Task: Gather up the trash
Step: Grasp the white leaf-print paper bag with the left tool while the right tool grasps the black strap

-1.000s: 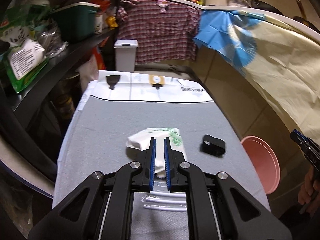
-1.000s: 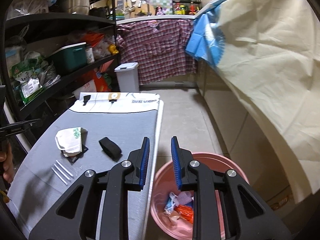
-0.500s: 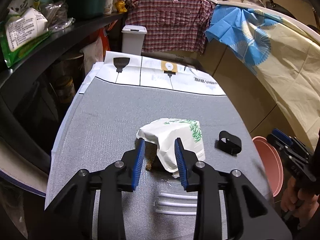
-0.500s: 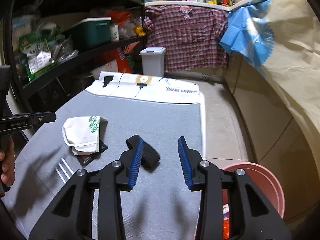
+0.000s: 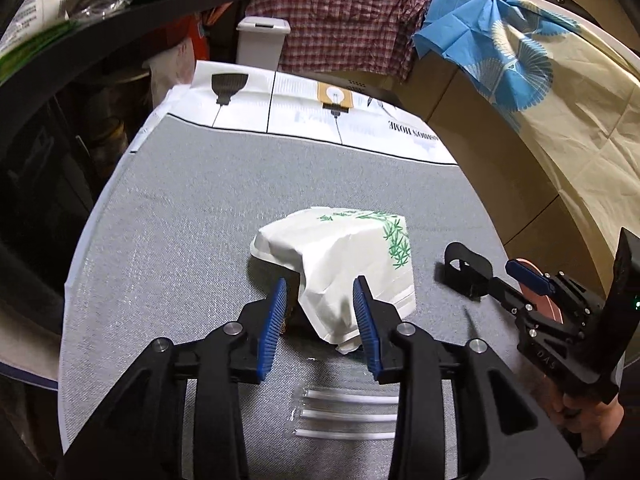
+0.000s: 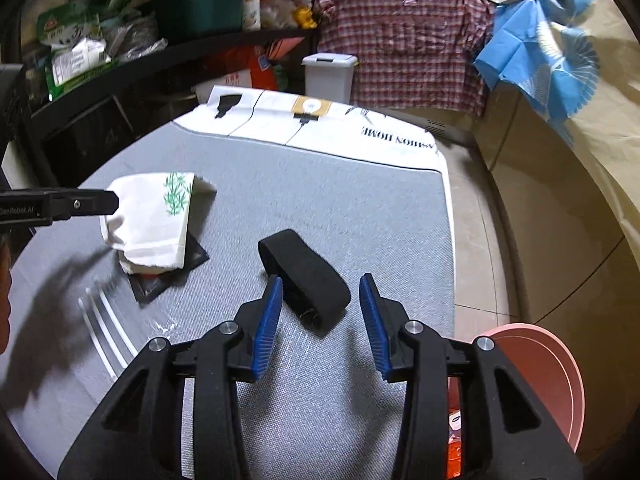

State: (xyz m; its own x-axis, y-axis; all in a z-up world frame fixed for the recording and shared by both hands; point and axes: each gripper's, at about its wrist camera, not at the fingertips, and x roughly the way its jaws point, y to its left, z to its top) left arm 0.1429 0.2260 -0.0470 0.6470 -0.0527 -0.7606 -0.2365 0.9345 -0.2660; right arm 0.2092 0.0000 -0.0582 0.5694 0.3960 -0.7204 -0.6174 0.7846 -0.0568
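A crumpled white paper bag with green bamboo print lies on the grey table, over a dark wrapper. My left gripper is open, its jaws on either side of the bag's near end. A black strap loop lies to the right. My right gripper is open, its jaws on either side of the loop's near end. The right gripper also shows in the left wrist view, by the loop. The left gripper's tip shows beside the bag.
Several clear plastic straws lie near the table's front edge. A pink bucket with wrappers stands on the floor to the right. Black shelves with goods are on the left. A white bin and hanging cloths stand beyond the table.
Both grippers opened wider and moved forward. The left one closed in on the paper bag. The right one swung left from over the bucket onto the black loop.
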